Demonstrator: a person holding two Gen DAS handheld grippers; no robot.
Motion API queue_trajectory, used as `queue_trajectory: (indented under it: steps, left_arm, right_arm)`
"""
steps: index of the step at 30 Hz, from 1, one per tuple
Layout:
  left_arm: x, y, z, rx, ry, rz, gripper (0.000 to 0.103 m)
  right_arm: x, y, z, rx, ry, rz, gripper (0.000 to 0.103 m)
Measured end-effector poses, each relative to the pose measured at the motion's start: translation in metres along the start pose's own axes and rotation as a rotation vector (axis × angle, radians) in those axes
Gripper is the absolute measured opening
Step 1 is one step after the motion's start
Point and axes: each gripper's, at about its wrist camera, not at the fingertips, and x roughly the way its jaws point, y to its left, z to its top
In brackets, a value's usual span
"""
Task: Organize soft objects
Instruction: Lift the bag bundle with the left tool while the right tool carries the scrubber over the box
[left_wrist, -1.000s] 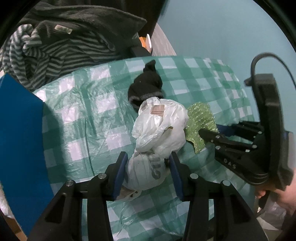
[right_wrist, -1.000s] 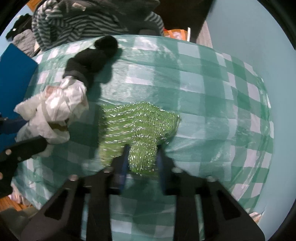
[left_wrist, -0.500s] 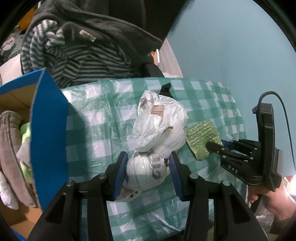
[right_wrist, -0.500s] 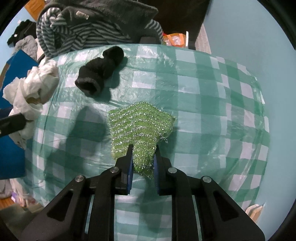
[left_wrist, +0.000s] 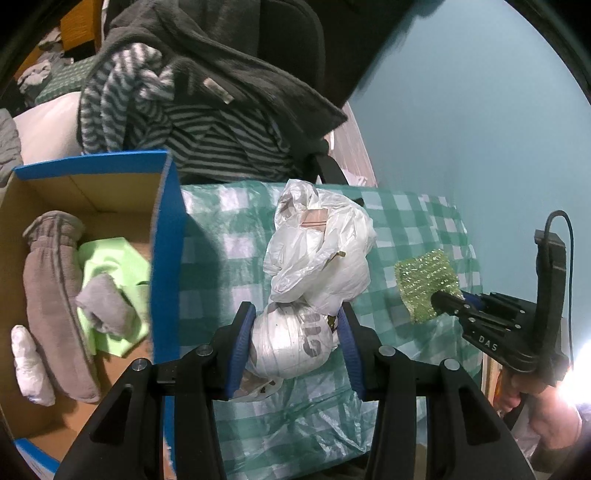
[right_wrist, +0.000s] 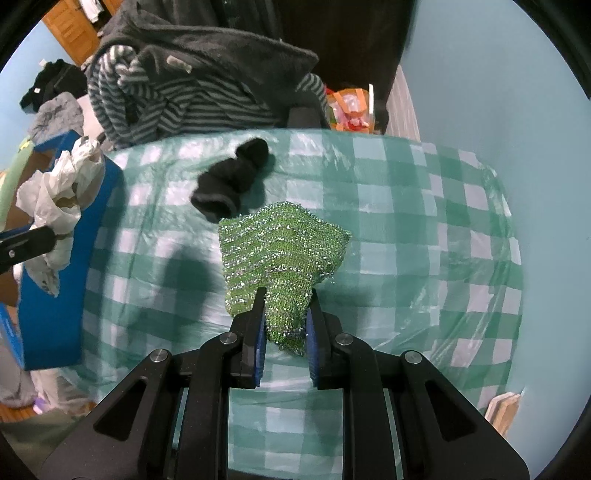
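Note:
My left gripper (left_wrist: 293, 339) is shut on a crumpled white plastic bag (left_wrist: 317, 251), held up above the green checked tablecloth (left_wrist: 413, 214), just right of the blue cardboard box (left_wrist: 164, 258). My right gripper (right_wrist: 284, 325) is shut on a glittery green cloth (right_wrist: 280, 251), lifted off the table. The same cloth (left_wrist: 424, 280) and right gripper (left_wrist: 448, 301) show at the right of the left wrist view. A rolled black sock (right_wrist: 231, 182) lies on the tablecloth (right_wrist: 406, 206) behind the cloth. The bag (right_wrist: 55, 199) shows at the left, over the box wall (right_wrist: 55, 295).
Inside the box lie a grey sock (left_wrist: 51, 288), a light green cloth (left_wrist: 110, 266) and a small white bundle (left_wrist: 29, 365). Striped and dark fleece garments (left_wrist: 207, 110) are piled on a chair behind the table. A teal wall (left_wrist: 461, 110) stands at the right.
Both grippers rose with their loads. The left one carried the bag leftward, bringing the box's inside into view. The green cloth came off the table.

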Motion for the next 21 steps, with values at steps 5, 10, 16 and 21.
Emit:
queue_trajectory:
  steps: [5, 10, 16, 21]
  left_arm:
    - [-0.013, 0.01, 0.0, -0.016, -0.023, 0.009, 0.046]
    - [-0.026, 0.017, -0.002, -0.015, -0.052, 0.022, 0.046]
    - [-0.045, 0.029, -0.005, -0.032, -0.085, 0.019, 0.045]
    - [-0.061, 0.039, -0.005, -0.05, -0.116, 0.02, 0.045]
  right_arm:
    - [-0.01, 0.016, 0.007, -0.015, -0.017, 0.009, 0.016]
    - [-0.021, 0.033, 0.015, -0.043, -0.04, 0.013, 0.016]
    - [-0.034, 0.054, 0.028, -0.081, -0.067, 0.025, 0.016]
    - [-0.04, 0.074, 0.038, -0.122, -0.084, 0.038, 0.016]
